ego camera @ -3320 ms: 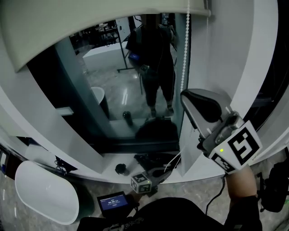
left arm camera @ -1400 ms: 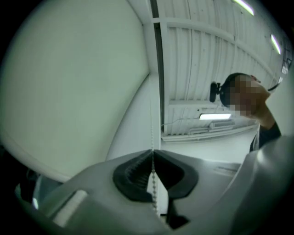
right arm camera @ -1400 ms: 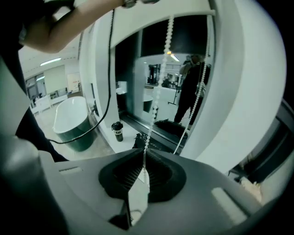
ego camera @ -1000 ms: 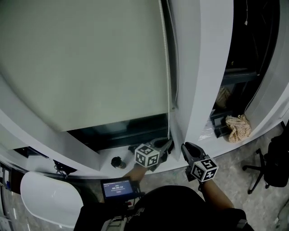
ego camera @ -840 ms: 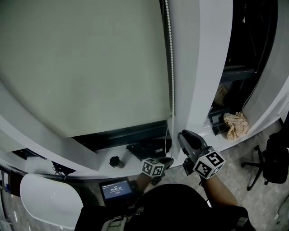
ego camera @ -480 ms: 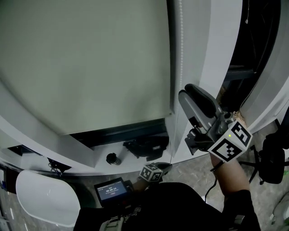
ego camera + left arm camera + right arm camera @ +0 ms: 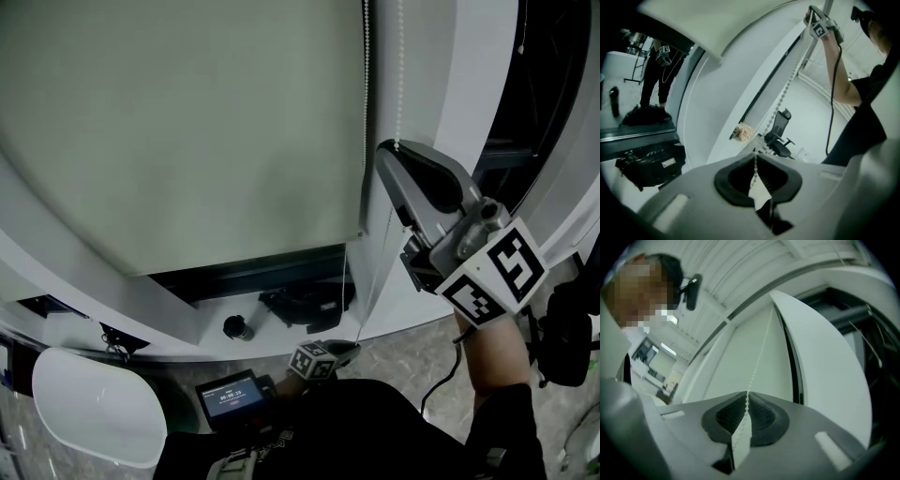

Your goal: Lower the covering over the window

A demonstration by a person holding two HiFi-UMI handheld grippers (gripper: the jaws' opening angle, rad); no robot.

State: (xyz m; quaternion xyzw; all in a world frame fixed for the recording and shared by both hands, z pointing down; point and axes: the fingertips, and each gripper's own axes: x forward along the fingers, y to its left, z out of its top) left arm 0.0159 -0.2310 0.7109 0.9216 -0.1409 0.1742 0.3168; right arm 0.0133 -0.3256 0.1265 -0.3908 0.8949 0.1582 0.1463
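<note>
The pale grey-green roller blind (image 7: 187, 131) covers most of the window, and its bottom edge hangs a little above the sill. A white bead chain (image 7: 399, 75) runs down the blind's right side. My right gripper (image 7: 394, 148) is raised high beside the white pillar. Its jaws are closing, and the bead chain (image 7: 757, 364) is pinched between the pads (image 7: 736, 416). My left gripper (image 7: 342, 349) sits low by the sill, shut on the same bead chain (image 7: 780, 105), which runs up taut from its jaws (image 7: 755, 161) to the right gripper (image 7: 820, 26).
A black bag (image 7: 305, 305) and a small dark round object (image 7: 232, 327) lie on the sill. Below are a white rounded tub (image 7: 89, 408) and a small screen (image 7: 230, 398). A black office chair (image 7: 567, 337) stands at the right, with a white pillar (image 7: 469, 75) beside the window.
The blind has come down from near the top to just above the sill. My right gripper rose from sill height up the chain and closed on it. The left gripper dropped slightly.
</note>
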